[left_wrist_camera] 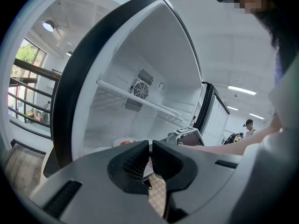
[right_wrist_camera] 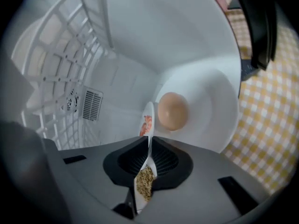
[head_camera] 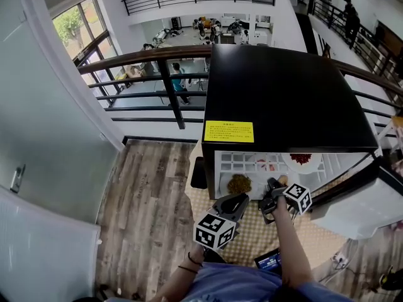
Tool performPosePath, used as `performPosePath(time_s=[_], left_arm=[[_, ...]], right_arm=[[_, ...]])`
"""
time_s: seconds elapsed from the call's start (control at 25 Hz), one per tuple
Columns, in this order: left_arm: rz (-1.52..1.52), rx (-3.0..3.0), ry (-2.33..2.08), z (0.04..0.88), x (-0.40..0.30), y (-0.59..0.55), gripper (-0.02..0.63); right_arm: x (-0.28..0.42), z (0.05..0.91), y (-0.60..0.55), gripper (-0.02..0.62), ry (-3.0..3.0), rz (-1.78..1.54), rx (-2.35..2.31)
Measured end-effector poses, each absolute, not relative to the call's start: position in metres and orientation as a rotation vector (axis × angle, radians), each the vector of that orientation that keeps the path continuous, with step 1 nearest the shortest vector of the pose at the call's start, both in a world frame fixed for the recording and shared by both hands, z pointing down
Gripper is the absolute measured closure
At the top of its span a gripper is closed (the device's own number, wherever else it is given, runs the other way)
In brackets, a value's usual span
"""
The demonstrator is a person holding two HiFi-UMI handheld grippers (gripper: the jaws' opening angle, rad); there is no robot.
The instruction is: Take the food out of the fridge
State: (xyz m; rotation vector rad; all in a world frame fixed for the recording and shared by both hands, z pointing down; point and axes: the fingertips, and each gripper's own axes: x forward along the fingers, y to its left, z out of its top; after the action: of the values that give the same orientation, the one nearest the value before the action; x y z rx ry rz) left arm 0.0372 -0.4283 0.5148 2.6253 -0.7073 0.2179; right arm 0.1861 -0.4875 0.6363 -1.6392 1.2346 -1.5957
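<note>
A black mini fridge (head_camera: 283, 99) stands open on a table. On its floor lie a white plate of brown grainy food (head_camera: 239, 184), an egg (head_camera: 283, 180) and a dish of red food (head_camera: 301, 159). My right gripper (head_camera: 271, 195) reaches into the opening. In the right gripper view it (right_wrist_camera: 149, 153) is shut on the thin rim of the brown-food plate (right_wrist_camera: 145, 181), seen edge-on. The egg (right_wrist_camera: 173, 111) rests on another white plate (right_wrist_camera: 210, 111) just beyond. My left gripper (head_camera: 236, 201) hovers before the fridge, its jaws (left_wrist_camera: 150, 160) shut with nothing between them.
The fridge door (head_camera: 359, 206) hangs open at the right. A white wire shelf (head_camera: 252, 162) spans the inside above the plates. Yellow checked cloth (head_camera: 258, 238) covers the table. A railing (head_camera: 157, 61) and a drop to a lower floor lie behind the fridge.
</note>
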Motion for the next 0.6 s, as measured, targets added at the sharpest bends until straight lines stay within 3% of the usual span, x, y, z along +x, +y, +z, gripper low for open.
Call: performPosePath(time_s=[0.16, 0.6], left_arm=[[0.168, 2.544, -0.668, 0.520, 0.042, -0.426, 0.584], [0.255, 2.463, -0.525, 0.541, 0.064, -0.402, 0.497]], right_arm=[[0.188, 0.631, -0.474, 0.571, 1.177, -1.590, -1.557], [0.174, 0.614, -0.440, 0.574, 1.255, -1.621, -1.526]])
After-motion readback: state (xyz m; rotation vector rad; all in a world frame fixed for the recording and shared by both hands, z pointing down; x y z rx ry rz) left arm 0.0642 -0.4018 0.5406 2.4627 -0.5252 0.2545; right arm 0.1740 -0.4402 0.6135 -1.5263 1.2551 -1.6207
